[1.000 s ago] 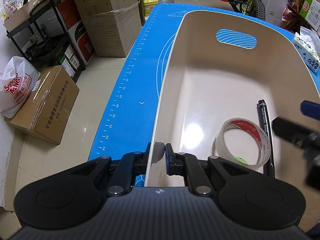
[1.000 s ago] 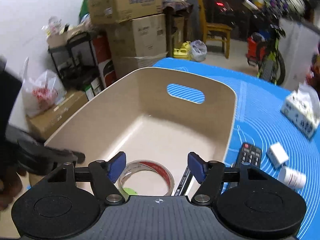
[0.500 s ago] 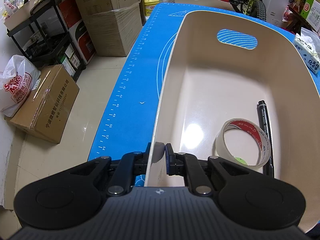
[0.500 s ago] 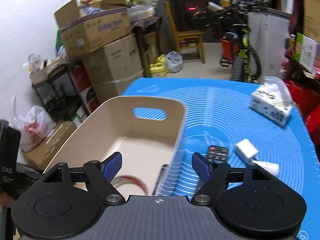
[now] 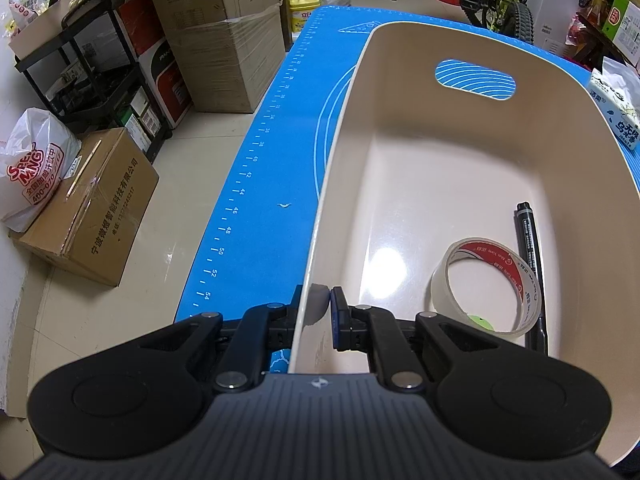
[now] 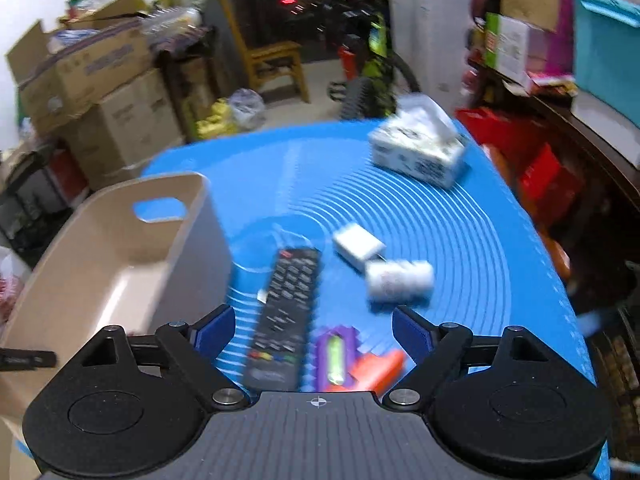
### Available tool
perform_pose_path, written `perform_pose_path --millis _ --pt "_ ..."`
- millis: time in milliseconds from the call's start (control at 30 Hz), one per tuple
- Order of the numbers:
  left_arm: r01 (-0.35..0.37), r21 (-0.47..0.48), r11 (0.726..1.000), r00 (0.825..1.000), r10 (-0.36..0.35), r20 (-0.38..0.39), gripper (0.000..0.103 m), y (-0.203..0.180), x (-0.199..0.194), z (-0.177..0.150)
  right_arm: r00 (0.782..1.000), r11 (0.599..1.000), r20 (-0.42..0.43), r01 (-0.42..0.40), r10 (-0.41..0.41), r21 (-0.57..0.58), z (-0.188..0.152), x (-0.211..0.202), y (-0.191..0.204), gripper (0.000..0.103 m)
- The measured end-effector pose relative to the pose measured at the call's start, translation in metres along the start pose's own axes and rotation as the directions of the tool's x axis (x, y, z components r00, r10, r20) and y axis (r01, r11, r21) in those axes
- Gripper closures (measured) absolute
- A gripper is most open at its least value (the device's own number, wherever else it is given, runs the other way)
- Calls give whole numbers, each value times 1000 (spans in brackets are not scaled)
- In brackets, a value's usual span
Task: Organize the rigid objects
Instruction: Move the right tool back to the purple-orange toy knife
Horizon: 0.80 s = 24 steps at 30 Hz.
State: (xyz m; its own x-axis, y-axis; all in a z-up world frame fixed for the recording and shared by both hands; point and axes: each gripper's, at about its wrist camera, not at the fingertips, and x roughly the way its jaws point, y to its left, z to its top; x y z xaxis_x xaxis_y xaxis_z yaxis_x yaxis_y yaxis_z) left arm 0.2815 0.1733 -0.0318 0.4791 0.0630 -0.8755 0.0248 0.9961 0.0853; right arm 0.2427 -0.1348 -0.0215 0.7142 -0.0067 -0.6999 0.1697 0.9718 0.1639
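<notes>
The near wall of the beige bin (image 5: 460, 184) is seen clamped between the jaws of the left gripper (image 5: 319, 307), one pad outside and one inside the rim. Inside the bin, a roll of clear tape (image 5: 486, 288) is laid flat on the floor, with a black marker (image 5: 530, 256) just beside it against the right wall. The bin is set on the blue mat (image 6: 460, 240) covering the surface. The right gripper (image 6: 313, 330) is held above the mat to the right of the bin, its jaws spread wide, just having been opening, with nothing pressed between them. Below it are shown a black remote control (image 6: 286, 312), a purple and green item (image 6: 336, 356) and an orange item (image 6: 378, 368), both blurred. Farther off, a white adapter (image 6: 358, 246), a small white jar (image 6: 400, 280) on its side and a tissue box (image 6: 420, 152) are seen on the mat
</notes>
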Motion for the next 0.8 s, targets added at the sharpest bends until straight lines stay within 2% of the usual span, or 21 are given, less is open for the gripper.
perform_pose_path --millis 167,333,600,800 --pt "-4 0 1000 1000 4 0 90 -1 0 0 997 997 -78 32 -26 65 -10 17 -17 15" --pt "-5 0 1000 1000 5 0 90 -2 0 0 989 995 -139 61 -50 80 -20 35 -24 15" --pt "-5 0 1000 1000 5 -1 90 -2 0 -1 979 994 -177 106 -99 32 -27 58 -24 15" --pt "-3 2 1000 1000 3 -4 90 -3 1 -1 977 994 -191 105 -97 28 -31 67 -24 15"
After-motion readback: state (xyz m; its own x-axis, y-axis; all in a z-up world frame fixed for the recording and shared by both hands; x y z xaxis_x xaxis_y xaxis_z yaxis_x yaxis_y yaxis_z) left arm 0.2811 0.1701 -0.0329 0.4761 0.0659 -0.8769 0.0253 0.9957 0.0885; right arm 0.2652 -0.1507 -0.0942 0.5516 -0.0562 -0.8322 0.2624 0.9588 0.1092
